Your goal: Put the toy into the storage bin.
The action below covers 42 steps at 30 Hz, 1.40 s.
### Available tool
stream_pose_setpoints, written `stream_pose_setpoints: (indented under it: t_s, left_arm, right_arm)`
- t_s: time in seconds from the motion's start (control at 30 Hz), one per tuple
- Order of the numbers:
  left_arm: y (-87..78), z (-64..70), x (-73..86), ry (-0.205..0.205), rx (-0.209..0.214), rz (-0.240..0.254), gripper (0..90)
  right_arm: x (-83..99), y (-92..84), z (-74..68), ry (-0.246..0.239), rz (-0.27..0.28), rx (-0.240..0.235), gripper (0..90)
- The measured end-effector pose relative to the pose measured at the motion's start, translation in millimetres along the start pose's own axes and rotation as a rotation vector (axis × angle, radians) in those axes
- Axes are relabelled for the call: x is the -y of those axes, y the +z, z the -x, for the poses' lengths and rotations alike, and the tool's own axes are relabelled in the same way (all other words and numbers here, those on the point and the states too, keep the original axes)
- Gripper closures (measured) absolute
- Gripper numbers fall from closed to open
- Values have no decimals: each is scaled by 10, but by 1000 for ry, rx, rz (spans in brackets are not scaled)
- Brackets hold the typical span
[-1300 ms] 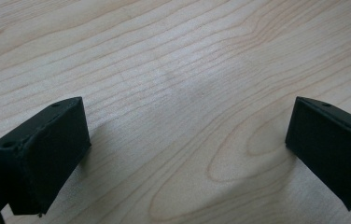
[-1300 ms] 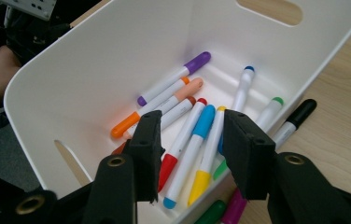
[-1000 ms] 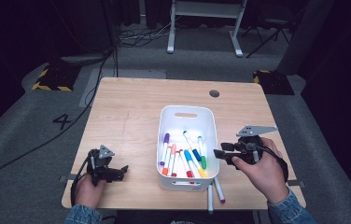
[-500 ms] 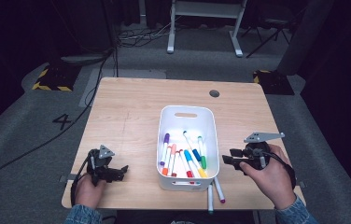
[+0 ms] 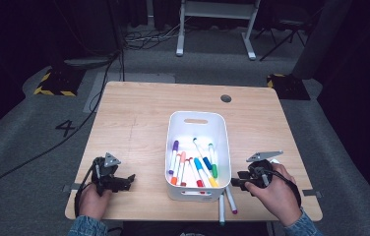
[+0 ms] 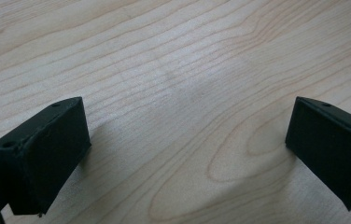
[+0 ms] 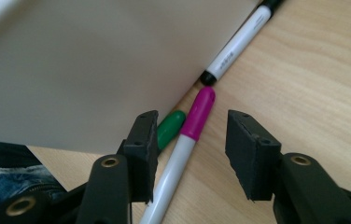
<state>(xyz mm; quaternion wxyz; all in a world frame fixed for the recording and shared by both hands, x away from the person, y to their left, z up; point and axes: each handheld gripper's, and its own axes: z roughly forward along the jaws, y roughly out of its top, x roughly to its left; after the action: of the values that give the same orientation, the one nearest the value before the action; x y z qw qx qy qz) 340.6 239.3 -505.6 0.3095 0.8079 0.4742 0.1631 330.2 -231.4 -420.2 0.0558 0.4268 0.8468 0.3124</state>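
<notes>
A white bin (image 5: 198,123) stands mid-table with several coloured markers (image 5: 193,167) in it. Two loose markers (image 5: 231,199) lie on the wood by its front right corner. My right gripper (image 5: 239,180) is low beside that corner. In the right gripper view it is open (image 7: 193,135), and its jaws straddle a magenta-capped marker (image 7: 198,114) without pressing on it. A green-capped marker (image 7: 170,127) lies against the bin wall (image 7: 94,70), and a black-capped one (image 7: 234,44) lies farther along. My left gripper (image 5: 124,182) rests open (image 6: 187,126) over bare wood.
The wooden table (image 5: 138,118) has a round grommet (image 5: 226,98) at the back right. The front edge runs just below both hands. On the dark floor beyond are cables and a desk frame (image 5: 215,29).
My right hand has sunk toward the table and come down beside the bin's front right corner, over the loose markers. The left hand has stayed still.
</notes>
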Motion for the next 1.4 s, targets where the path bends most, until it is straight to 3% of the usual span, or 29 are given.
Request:
stream_pose_setpoints:
  t_s: [0.3,0.7,0.93,1.1,1.17,1.4]
  left_arm:
    - [0,-2,-1,2,-3,1,0]
    - [0,0,0,1,0,1,0]
    - [0,0,0,1,0,0,0]
    - [0,-1,0,2,-2,1,0]
    - [0,0,1,1,0,1,0]
    - [0,0,0,1,0,1,0]
  right_arm:
    - [118,199,11,26,-70,-12,551]
    - [197,434,20,1,-150,-16,554]
    - [214,442,95,-6,-173,29,637]
    - [205,412,165,37,-198,66,762]
    - [200,405,188,40,-206,88,768]
    - [182,362,212,66,-187,84,770]
